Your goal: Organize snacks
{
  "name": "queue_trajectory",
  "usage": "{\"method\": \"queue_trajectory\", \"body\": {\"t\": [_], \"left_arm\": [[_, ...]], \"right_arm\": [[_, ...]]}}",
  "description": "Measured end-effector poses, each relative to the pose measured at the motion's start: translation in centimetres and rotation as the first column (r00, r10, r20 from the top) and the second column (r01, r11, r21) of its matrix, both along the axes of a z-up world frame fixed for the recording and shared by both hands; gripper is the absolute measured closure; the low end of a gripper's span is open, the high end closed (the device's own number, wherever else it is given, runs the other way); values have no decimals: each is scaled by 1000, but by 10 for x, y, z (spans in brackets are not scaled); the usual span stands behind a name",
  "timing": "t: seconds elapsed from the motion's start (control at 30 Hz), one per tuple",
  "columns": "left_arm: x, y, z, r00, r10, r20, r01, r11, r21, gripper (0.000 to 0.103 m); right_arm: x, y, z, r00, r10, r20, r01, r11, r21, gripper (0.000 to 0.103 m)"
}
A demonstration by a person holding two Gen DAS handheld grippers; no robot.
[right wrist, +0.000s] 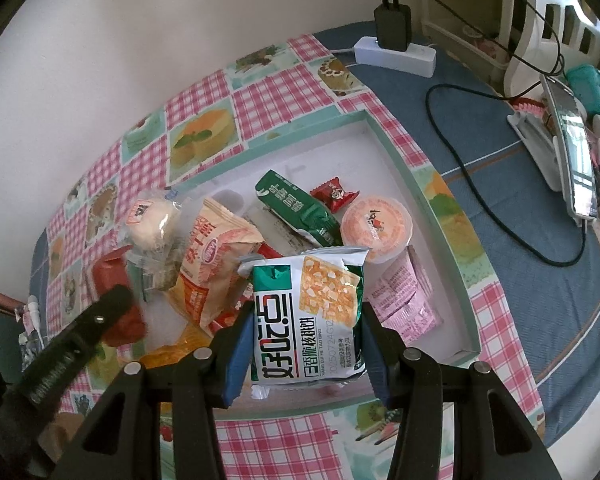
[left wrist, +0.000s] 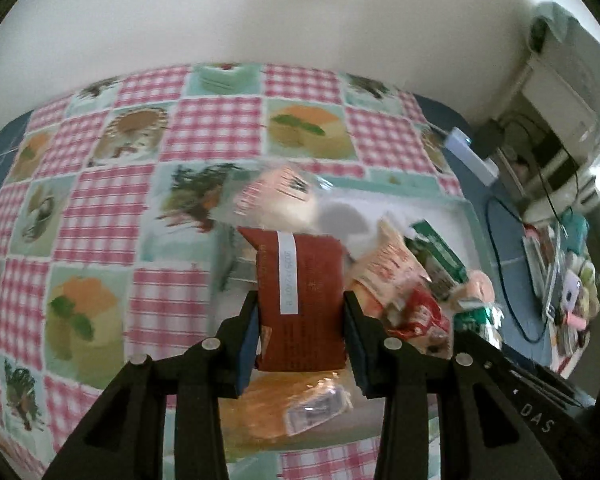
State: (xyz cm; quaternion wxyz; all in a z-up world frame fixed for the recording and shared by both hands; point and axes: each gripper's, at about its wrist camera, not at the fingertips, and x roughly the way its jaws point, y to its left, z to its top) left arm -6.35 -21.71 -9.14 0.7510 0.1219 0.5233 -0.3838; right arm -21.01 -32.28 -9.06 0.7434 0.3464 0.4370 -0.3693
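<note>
My left gripper [left wrist: 300, 316] is shut on a dark red snack packet [left wrist: 300, 296] and holds it above the left end of the white tray [left wrist: 464, 216]. The same red packet [right wrist: 116, 296] and the left gripper show at the left of the right wrist view. My right gripper [right wrist: 306, 340] is shut on a green-and-white cracker packet [right wrist: 308, 316] above the tray's [right wrist: 440, 216] near side. In the tray lie a round bun [right wrist: 150, 220], an orange packet [right wrist: 216, 264], a green packet [right wrist: 296, 208], a red candy [right wrist: 334, 194], an orange jelly cup [right wrist: 376, 228] and pink packets [right wrist: 404, 300].
A checked picture tablecloth [left wrist: 204, 128] covers the table under the tray. On the blue cloth to the right are a white power strip [right wrist: 396, 54] with a black charger, black cables [right wrist: 460, 152], a phone on a stand [right wrist: 572, 156] and small items. A white wall stands behind.
</note>
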Motion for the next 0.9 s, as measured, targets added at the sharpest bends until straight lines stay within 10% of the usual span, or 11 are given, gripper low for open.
{"method": "queue_trajectory", "body": {"t": [0.33,0.43,0.9], "left_arm": [[24,34,7,990,143,0,-143,989,35,26],[32,46,6,982,191,0,-191,980,53,15],[17,80,4,976,200,83,-211,967,140,9]], "right_arm": [[5,1,-2,1000,30,-7,-30,1000,-1,50],[7,4,-2,999,42,-4,-42,999,-15,35],[20,36,6,991,127,-31,-130,985,-116,0]]}}
